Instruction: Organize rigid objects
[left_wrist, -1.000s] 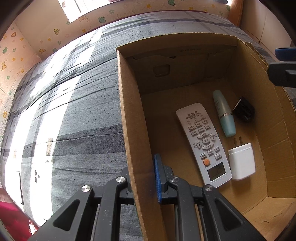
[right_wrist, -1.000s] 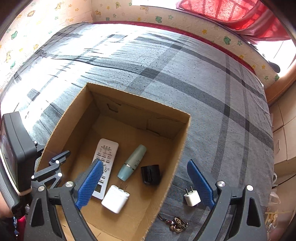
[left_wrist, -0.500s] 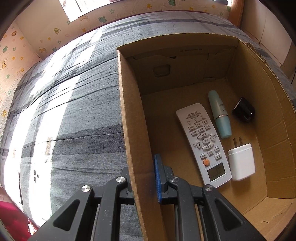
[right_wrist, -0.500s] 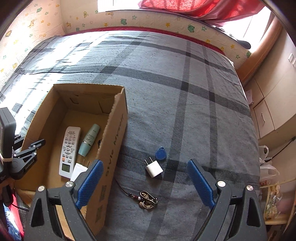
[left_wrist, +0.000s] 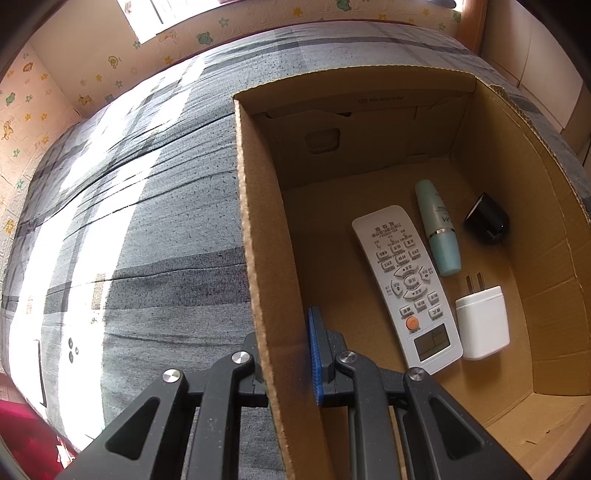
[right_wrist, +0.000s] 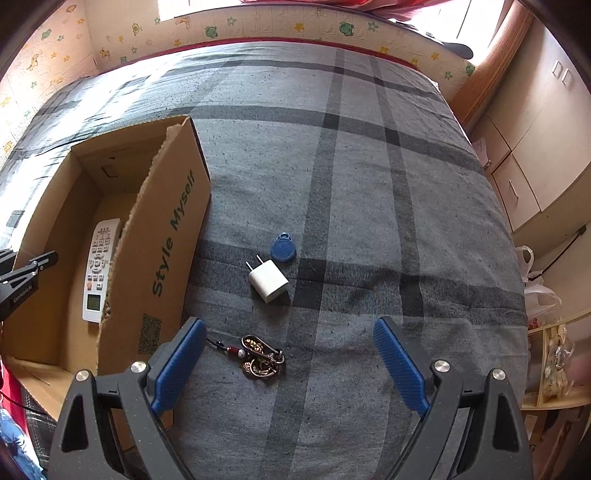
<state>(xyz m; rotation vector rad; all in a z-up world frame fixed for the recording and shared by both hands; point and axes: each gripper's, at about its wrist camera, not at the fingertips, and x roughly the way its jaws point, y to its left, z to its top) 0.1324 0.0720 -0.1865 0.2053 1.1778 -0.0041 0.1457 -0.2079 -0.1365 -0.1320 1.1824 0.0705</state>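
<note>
Right wrist view: right gripper (right_wrist: 290, 363) is hanging with jaws spread wide, empty, over a brass-coloured key bunch (right_wrist: 260, 356) lying on the grey plaid bedcover (right_wrist: 369, 192). Beyond are lying a white plug adapter (right_wrist: 268, 280) and a blue fob (right_wrist: 283, 249). Left gripper (left_wrist: 286, 354) is clamping the cardboard box (left_wrist: 255, 229) wall.

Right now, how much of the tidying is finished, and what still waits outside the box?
Done: the remote, tube, black adapter and one white plug lie in the box. In hand: the left tool clamps the box wall; the right tool hangs open and empty. Left on the bed: a small white plug, blue tag and keychain.
</note>
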